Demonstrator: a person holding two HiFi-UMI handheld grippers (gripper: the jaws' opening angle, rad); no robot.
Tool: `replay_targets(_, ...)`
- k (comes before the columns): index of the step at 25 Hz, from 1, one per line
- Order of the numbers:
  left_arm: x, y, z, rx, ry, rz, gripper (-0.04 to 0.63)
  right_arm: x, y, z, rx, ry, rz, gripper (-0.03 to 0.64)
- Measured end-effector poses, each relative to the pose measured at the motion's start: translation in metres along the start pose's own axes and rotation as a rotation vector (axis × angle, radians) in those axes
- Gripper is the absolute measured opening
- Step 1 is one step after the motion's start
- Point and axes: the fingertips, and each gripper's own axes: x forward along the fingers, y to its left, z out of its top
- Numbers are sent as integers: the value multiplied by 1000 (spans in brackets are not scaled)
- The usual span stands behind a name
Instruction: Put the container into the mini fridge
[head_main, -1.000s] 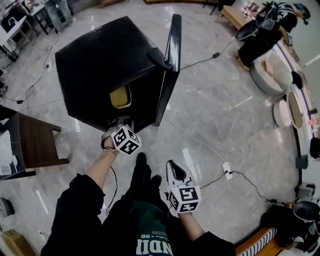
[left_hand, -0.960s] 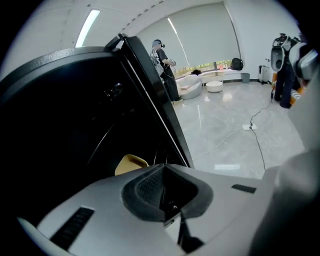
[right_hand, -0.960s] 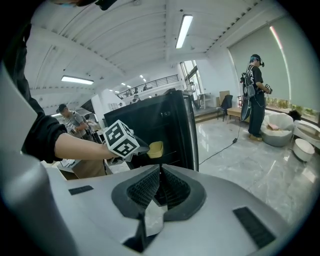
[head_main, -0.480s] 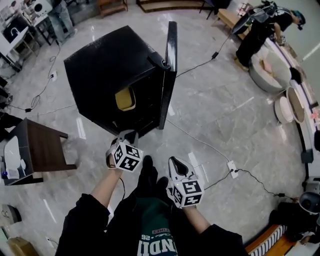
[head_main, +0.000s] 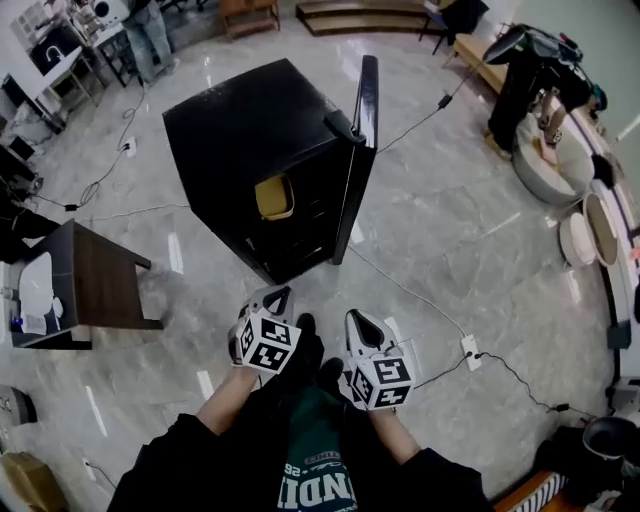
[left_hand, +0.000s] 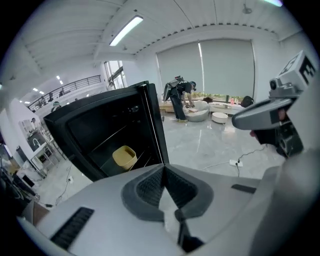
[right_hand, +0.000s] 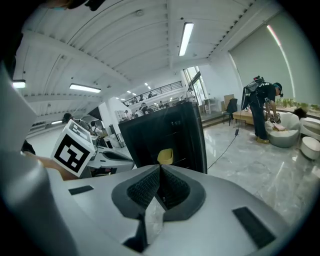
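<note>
The black mini fridge (head_main: 240, 125) stands on the pale marble floor (head_main: 450, 230) with its door (head_main: 366, 120) swung open to the person's right, and the yellow container (head_main: 274, 197) already sits inside, upright on a shelf in the dark interior, close to the hinge side of the opening. Both grippers hang low in front of the person's body, well apart from the fridge and side by side with a small gap between them. The left gripper (head_main: 277, 294) points toward the fridge opening; in the left gripper view its 2 jaws are pressed together with nothing between them, and the container (left_hand: 124, 157) shows beyond them in the cabinet, just left of the door's edge (left_hand: 154, 127). The right gripper (head_main: 357, 321) is likewise closed and empty; the right gripper view looks over its joined jaws at the container (right_hand: 165, 156) and the door (right_hand: 196, 135), with the left gripper's marker cube (right_hand: 74, 148) at the left. A dark side table (head_main: 95, 280) stands to the left of the fridge, and a white power strip (head_main: 468, 347) with a cable (head_main: 400, 285) lies on the floor to the right.
</note>
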Motion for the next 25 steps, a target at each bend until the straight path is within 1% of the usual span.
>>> replay_targets(3,-16,1,-14,-67,-1,15,13,1,8,4,-5,-4,16,34)
replay_targets(8,-27,4,-39,-119,19,23,13,-1,16,4,-12,-12,29,34)
replay_targets(11,-33,4,-43,-129,18,21,12,-4,18,3,-23,-9,34,34)
replay_targets(19,-45,-2,-40,-155,-19,5,14,-12,18,-1,-35,-8,35,34)
replay_targets(25,-43,-11,-36,-148,-21,-20,13,-19,20,1,-39,-14,35,34)
